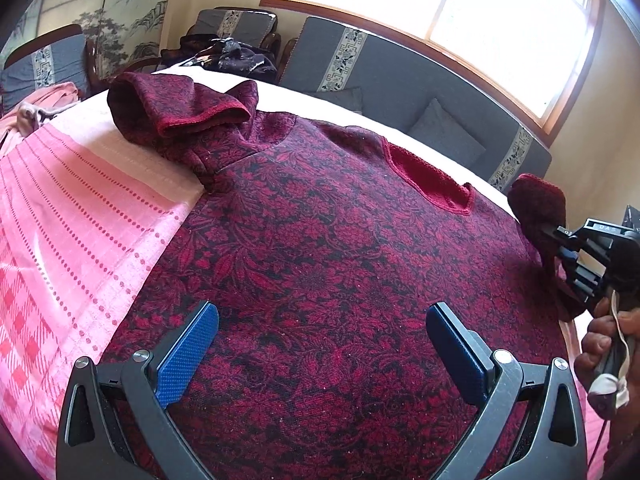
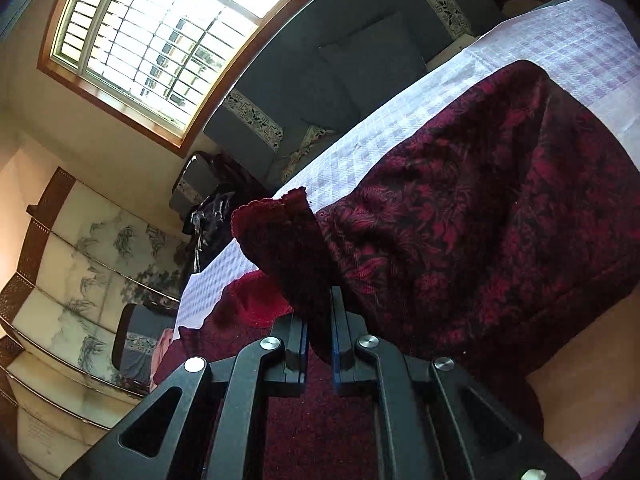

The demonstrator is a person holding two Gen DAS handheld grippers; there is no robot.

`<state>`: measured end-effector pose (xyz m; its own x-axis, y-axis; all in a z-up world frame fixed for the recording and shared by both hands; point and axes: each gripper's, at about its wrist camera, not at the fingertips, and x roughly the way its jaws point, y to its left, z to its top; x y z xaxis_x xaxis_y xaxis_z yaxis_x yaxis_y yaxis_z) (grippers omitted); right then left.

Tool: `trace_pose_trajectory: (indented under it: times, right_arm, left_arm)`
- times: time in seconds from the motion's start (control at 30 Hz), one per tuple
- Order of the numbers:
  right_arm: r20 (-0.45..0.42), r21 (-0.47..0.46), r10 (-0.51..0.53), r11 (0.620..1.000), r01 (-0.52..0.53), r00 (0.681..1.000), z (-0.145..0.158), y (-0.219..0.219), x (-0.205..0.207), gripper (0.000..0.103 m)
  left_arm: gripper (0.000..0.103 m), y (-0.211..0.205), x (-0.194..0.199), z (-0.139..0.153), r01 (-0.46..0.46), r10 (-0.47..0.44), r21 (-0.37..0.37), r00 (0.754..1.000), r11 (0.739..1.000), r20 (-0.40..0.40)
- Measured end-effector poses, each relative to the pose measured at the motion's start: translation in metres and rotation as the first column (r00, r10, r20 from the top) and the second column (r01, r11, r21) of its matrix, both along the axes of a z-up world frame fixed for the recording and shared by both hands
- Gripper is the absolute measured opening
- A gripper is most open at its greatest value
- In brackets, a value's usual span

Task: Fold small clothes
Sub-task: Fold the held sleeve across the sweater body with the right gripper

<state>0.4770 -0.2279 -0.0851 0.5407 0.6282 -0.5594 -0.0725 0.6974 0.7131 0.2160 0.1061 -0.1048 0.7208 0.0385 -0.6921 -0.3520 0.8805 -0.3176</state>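
A dark red floral knit sweater (image 1: 320,232) lies spread on the pink checked cloth. Its left sleeve (image 1: 180,108) is folded over onto the shoulder, and the red neckline (image 1: 428,176) faces up. My left gripper (image 1: 320,344) is open and hovers over the sweater's lower body, empty. My right gripper (image 2: 319,312) is shut on the right sleeve cuff (image 2: 280,232) and holds it raised above the sweater body (image 2: 480,220). It also shows at the right edge of the left wrist view (image 1: 560,240), gripping the cuff (image 1: 536,200).
The pink checked cloth (image 1: 80,220) covers the work surface. A pink garment (image 1: 44,108) lies at its far left corner. A grey sofa with cushions (image 1: 400,80) stands behind under the window. Dark clothes (image 1: 232,56) sit on a chair behind.
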Motion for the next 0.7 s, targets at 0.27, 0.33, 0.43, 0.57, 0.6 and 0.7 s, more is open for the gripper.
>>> trace_pose_trajectory:
  times: [0.27, 0.33, 0.43, 0.57, 0.6, 0.7]
  right_arm:
    - [-0.035, 0.01, 0.069, 0.998, -0.069, 0.997, -0.012, 0.063, -0.004, 0.008]
    - [-0.044, 0.014, 0.088, 0.996, -0.087, 0.995, -0.016, 0.071, -0.004, 0.008]
    - [-0.051, 0.022, 0.109, 0.994, -0.108, 0.993, -0.018, 0.086, -0.004, 0.008]
    - [-0.06, 0.041, 0.125, 0.992, -0.122, 0.99, -0.021, 0.098, -0.004, 0.009]
    - [-0.061, 0.045, 0.129, 0.991, -0.126, 0.99, -0.021, 0.1, -0.005, 0.009]
    - [-0.066, 0.053, 0.145, 0.989, -0.141, 0.987, -0.023, 0.105, -0.004, 0.009]
  left_arm:
    - [0.103, -0.003, 0.0, 0.001, 0.002, -0.002, 0.012, 1.0, 1.0, 0.0]
    - [0.103, -0.003, 0.0, 0.001, 0.002, -0.002, 0.014, 1.0, 1.0, 0.0]
    - [0.103, -0.003, 0.0, 0.0, 0.0, 0.0, 0.008, 1.0, 1.0, -0.003]
    - [0.103, -0.003, 0.001, 0.001, -0.001, 0.001, 0.005, 1.0, 1.0, -0.004]
    - [0.103, -0.003, 0.001, 0.001, -0.001, 0.001, 0.006, 1.0, 1.0, -0.004]
    - [0.103, -0.003, 0.0, 0.001, -0.002, 0.002, 0.006, 1.0, 1.0, -0.003]
